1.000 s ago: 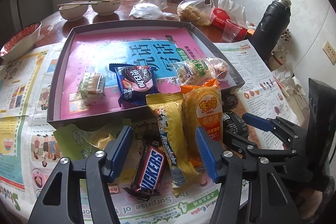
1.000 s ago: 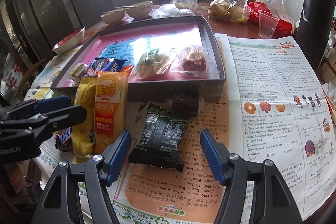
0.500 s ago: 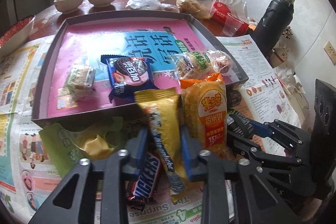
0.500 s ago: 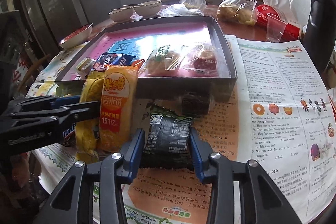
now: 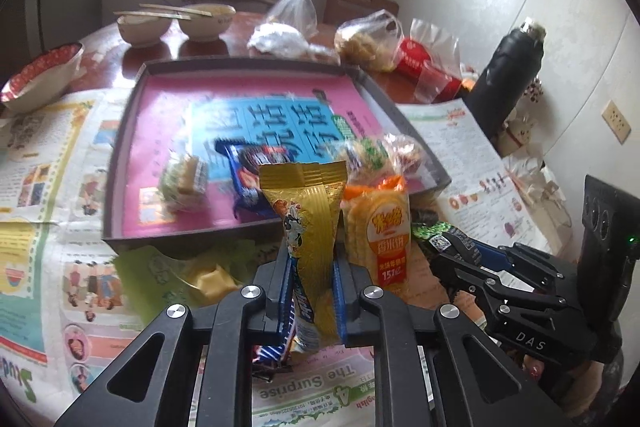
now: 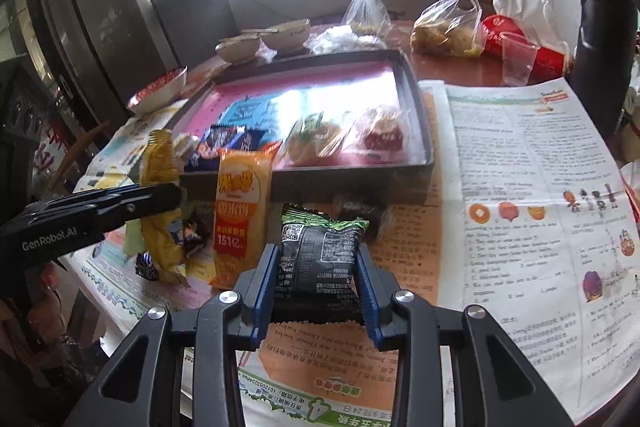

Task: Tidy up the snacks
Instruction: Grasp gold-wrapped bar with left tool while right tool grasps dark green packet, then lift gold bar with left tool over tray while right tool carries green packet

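Note:
My left gripper (image 5: 314, 291) is shut on a long gold snack bar (image 5: 310, 227) and holds it lifted, upright, in front of the dark tray (image 5: 120, 155). My right gripper (image 6: 318, 287) is shut on a black snack packet (image 6: 318, 255) with a green top edge, held just above the newspaper. An orange rice-cracker pack (image 5: 378, 227) leans on the tray's front wall between the grippers; it also shows in the right wrist view (image 6: 238, 211). The tray holds a blue cookie pack (image 5: 250, 171), a small wafer pack (image 5: 184, 179) and two clear-wrapped pastries (image 6: 344, 139).
A Snickers bar (image 5: 272, 351) and a green packet (image 5: 188, 267) lie on the newspaper before the tray. Bowls (image 5: 176, 21), plastic bags (image 5: 368, 39), a clear cup (image 6: 516, 59) and a black flask (image 5: 508, 79) stand behind and right of the tray. A small dark packet (image 6: 360, 211) lies by the tray's front wall.
Both grippers closed from open onto their snacks a second ago. Since then the left has lifted the gold bar upright, and the right has raised the black packet slightly.

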A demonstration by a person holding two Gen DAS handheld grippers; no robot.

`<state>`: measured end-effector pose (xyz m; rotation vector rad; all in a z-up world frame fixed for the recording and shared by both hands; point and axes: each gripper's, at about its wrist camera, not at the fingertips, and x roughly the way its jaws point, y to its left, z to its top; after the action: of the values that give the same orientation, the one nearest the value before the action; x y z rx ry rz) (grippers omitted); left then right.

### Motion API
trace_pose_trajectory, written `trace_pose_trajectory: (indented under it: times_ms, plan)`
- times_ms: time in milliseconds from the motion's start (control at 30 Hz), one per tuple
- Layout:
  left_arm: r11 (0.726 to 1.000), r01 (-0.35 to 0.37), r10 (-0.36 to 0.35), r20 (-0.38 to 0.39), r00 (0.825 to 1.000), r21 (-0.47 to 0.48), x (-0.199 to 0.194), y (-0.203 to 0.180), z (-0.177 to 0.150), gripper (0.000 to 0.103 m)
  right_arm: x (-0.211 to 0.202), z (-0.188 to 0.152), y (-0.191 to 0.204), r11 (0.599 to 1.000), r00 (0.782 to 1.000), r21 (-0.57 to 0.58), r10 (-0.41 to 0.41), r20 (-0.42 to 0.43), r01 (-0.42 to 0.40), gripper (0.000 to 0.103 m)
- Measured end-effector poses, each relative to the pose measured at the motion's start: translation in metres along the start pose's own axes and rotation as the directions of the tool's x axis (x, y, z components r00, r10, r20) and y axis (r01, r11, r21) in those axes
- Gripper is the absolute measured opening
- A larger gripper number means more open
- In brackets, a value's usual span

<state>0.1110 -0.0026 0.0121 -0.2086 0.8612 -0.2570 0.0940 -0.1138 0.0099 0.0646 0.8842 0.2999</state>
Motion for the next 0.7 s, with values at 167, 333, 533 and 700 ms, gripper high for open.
trace_pose_trajectory:
  times_ms: [167,333,533,700]
  plan:
    - [1.000,-0.003,0.004,0.046,0.999,-0.020,-0.017,0.006,0.006,0.017,-0.006,0.002,-0.001,1.000,1.000,0.016,0.008,0.021,-0.009,0.037]
    - [0.999,-0.026,0.028,0.089,0.996,-0.031,-0.031,0.013,0.013,0.017,-0.010,0.005,-0.003,1.000,0.999,0.029,0.008,0.037,-0.010,0.037]
    - [0.998,-0.040,0.048,0.133,0.990,-0.056,-0.044,0.023,0.022,0.017,-0.016,0.011,-0.005,0.999,0.998,0.040,0.007,0.056,-0.010,0.037]
    - [0.996,-0.052,0.064,0.167,0.984,-0.074,-0.052,0.031,0.031,0.017,-0.021,0.018,-0.006,0.999,0.997,0.040,0.001,0.078,-0.004,0.037]
